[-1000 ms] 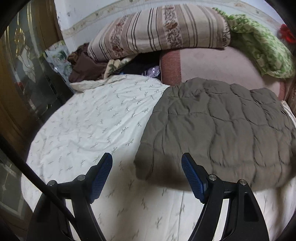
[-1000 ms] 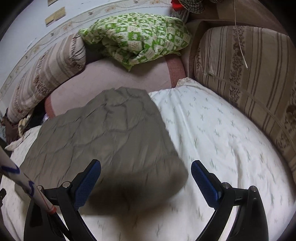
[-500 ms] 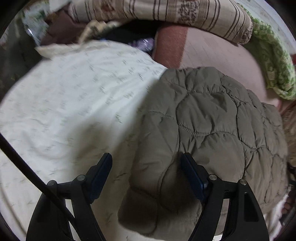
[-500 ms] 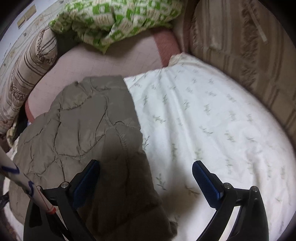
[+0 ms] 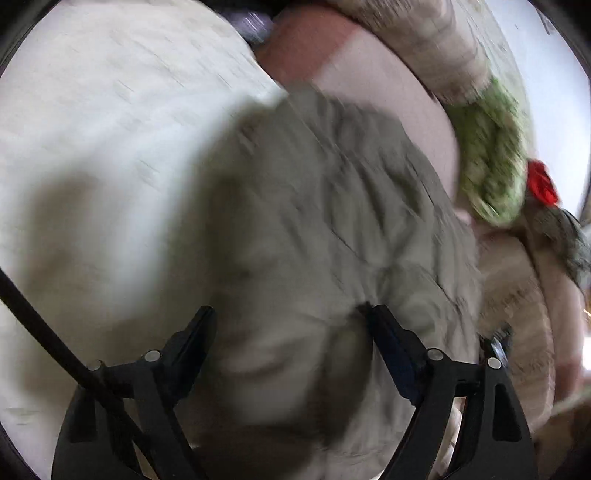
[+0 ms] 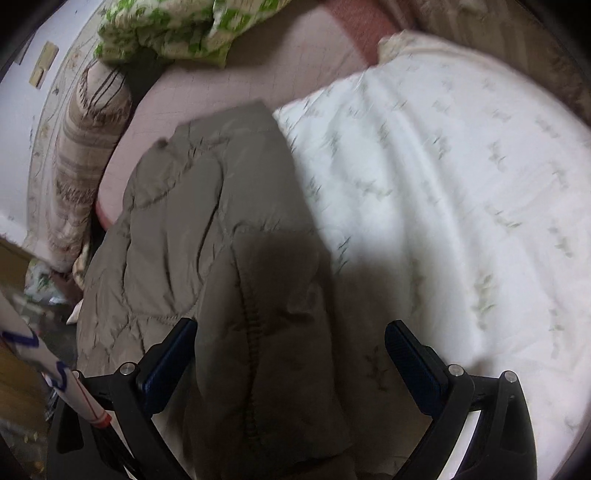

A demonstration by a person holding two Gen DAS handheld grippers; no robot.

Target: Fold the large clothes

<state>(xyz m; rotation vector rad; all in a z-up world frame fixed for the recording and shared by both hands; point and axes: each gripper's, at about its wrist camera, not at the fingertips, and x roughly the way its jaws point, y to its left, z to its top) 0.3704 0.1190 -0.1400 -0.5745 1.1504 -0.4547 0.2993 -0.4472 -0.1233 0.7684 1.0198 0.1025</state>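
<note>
Both grippers, left gripper (image 5: 290, 326) and right gripper (image 6: 290, 341), are black with blue-padded fingers (image 6: 168, 363) and 2 silver screws per arm.

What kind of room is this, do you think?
Most likely a bedroom at home. A white leaf-print bedsheet covers a mattress, a striped bolster pillow and a green-and-white patterned quilt lie at its far end, and an olive quilted jacket rests on top.

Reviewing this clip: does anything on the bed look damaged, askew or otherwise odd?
Nothing looks damaged. The quilted olive jacket lies slantwise across the white patterned sheet, one end on the pink blanket. The left-wrist view is blurred.
</note>
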